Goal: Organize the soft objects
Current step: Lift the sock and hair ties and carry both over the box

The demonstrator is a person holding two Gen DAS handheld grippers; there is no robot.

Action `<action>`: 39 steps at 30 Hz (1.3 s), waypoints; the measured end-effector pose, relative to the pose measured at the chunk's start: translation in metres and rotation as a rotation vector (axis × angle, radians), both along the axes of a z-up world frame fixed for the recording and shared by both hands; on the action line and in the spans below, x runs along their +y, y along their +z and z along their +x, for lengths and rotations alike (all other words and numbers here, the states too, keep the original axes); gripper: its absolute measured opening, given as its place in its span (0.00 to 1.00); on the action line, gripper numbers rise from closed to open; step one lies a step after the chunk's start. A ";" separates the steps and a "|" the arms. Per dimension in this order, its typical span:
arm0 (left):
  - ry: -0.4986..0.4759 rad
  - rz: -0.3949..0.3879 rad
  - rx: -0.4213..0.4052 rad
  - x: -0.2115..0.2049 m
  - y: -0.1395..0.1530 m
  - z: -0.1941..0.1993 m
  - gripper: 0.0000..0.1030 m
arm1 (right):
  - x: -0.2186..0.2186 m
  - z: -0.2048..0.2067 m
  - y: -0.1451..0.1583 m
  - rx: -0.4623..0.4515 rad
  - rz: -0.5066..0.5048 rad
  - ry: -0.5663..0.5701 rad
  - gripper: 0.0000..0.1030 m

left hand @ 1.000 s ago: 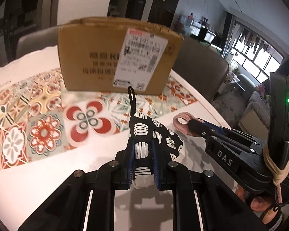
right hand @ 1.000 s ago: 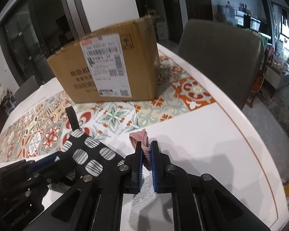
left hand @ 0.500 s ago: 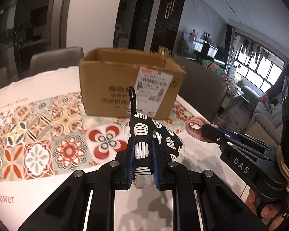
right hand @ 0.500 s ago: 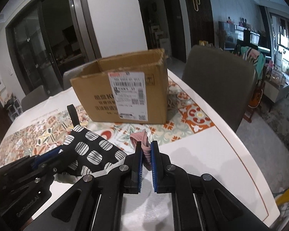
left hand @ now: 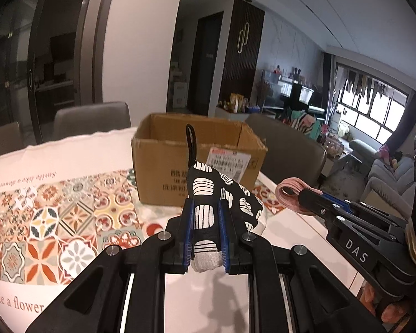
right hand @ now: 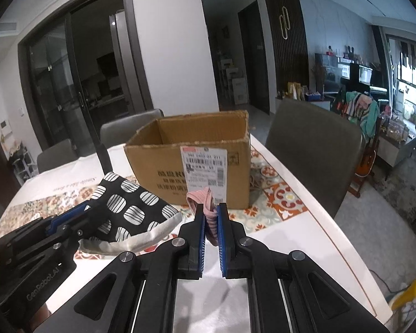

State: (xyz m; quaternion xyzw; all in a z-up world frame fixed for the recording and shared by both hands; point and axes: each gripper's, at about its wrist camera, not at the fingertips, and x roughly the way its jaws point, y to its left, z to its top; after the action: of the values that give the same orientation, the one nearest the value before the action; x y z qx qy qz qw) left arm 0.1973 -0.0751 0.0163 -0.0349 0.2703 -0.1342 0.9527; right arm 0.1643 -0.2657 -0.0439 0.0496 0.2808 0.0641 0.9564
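My left gripper [left hand: 205, 211] is shut on a black oven mitt with white striped spots [left hand: 222, 191], held in the air above the table; its hanging loop [left hand: 190, 141] sticks up. The same mitt [right hand: 130, 208] shows at the left of the right wrist view. My right gripper [right hand: 210, 213] is shut on a folded pink cloth [right hand: 205, 202], also lifted off the table; that pink cloth [left hand: 289, 194] appears at the right in the left wrist view. An open cardboard box [right hand: 191, 163] with a shipping label stands beyond both grippers; from this angle, only its bare inner walls are visible.
The white table [right hand: 291, 216] carries a patterned tile-print mat [left hand: 55, 216]. Grey chairs stand around it: one to the right of the box [right hand: 313, 144], others behind [left hand: 91, 119]. A living room with a sofa [left hand: 388, 177] lies off to the right.
Both grippers have risen with the mitt and the pink cloth still held. The view now looks over the box's rim into its open top.
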 end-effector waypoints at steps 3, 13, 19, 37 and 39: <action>0.002 -0.003 -0.024 0.003 0.008 0.000 0.17 | 0.002 -0.002 0.009 -0.024 0.004 -0.002 0.09; 0.008 -0.003 -0.091 0.007 0.029 0.005 0.17 | 0.007 -0.002 0.031 -0.090 0.002 -0.003 0.09; 0.016 0.000 -0.134 0.010 0.041 0.011 0.17 | 0.009 0.005 0.042 -0.126 0.001 -0.010 0.09; 0.033 0.005 -0.234 0.026 0.065 0.040 0.17 | 0.019 0.030 0.070 -0.221 -0.020 -0.005 0.09; 0.033 0.012 -0.245 0.026 0.067 0.044 0.17 | 0.022 0.034 0.073 -0.230 -0.022 -0.001 0.09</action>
State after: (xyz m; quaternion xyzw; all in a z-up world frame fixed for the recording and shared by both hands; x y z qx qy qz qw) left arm 0.2409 -0.0494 0.0836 -0.0171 0.1520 -0.1202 0.9809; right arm 0.1980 -0.2435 0.0292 0.0316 0.1699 0.0658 0.9828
